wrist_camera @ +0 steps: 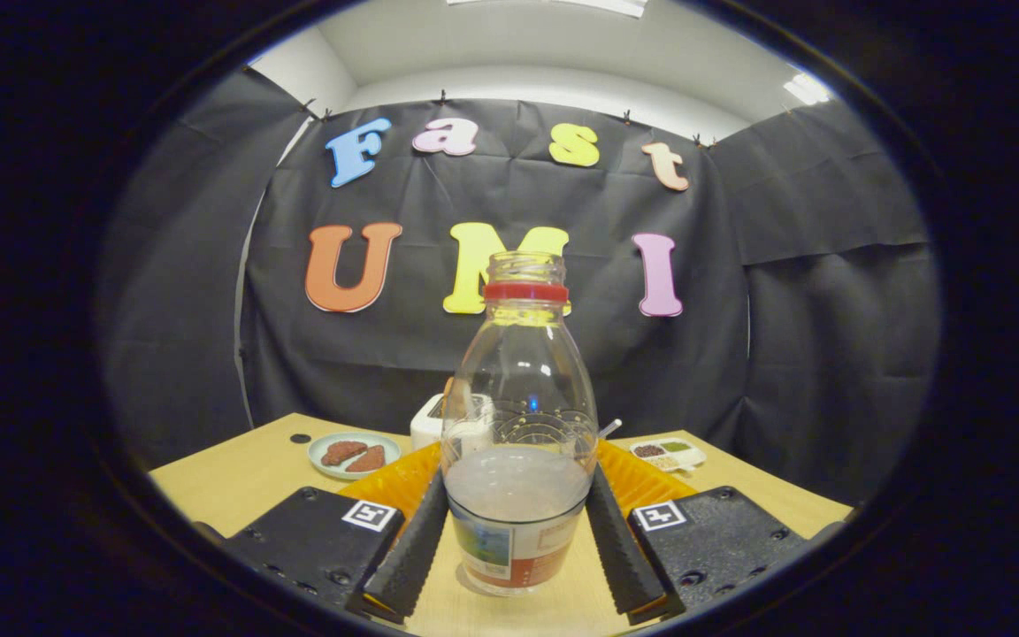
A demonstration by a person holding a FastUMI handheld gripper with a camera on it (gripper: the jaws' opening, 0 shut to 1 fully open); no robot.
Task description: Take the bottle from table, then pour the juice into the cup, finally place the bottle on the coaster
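One bottle [518,460] upright, mouth up, between gripper [517,540] jaws, both touching.

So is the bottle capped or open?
Open: the bottle shows bare neck threads above its red ring, no cap. It stands upright between the gripper fingers.

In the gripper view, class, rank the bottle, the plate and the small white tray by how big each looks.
1. bottle, standing between the gripper fingers and by far the nearest, so its lead is partly closeness.
2. plate, beyond the fingers.
3. tray, also beyond them; it looks slightly smaller than the plate, but the gap is small.
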